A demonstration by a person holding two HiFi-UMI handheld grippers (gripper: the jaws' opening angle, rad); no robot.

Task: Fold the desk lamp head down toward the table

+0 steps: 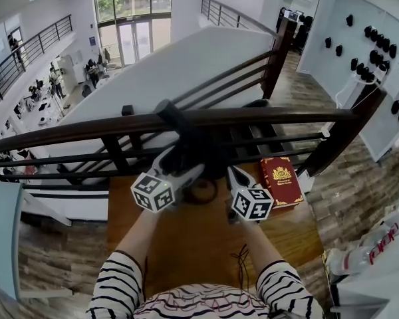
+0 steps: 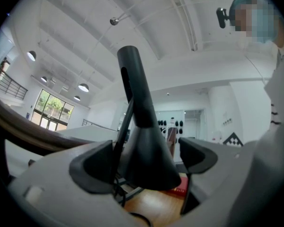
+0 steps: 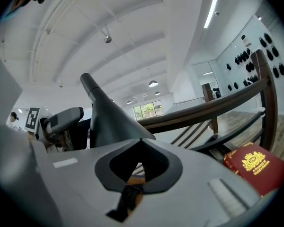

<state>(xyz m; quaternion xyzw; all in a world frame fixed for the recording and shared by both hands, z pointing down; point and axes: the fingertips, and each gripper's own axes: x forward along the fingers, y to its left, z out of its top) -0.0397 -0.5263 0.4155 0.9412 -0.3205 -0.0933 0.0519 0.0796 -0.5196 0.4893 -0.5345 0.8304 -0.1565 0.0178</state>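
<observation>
A black desk lamp (image 1: 186, 135) stands on the wooden table (image 1: 186, 244), its tube slanting up and to the left. In the left gripper view its cone-shaped head (image 2: 149, 155) fills the space between the jaws. My left gripper (image 1: 181, 167) (image 2: 144, 163) holds that cone, with the pads (image 2: 92, 167) against its sides. My right gripper (image 1: 238, 178) (image 3: 139, 167) is shut with nothing in it. It sits just right of the lamp, whose cone (image 3: 109, 119) rises behind its jaws. The lamp's base is hidden.
A dark wooden railing (image 1: 120, 128) runs across just beyond the table, close behind the lamp. A red book (image 1: 281, 181) (image 3: 251, 167) lies on the table at the right. A black cable loops on the table below the grippers.
</observation>
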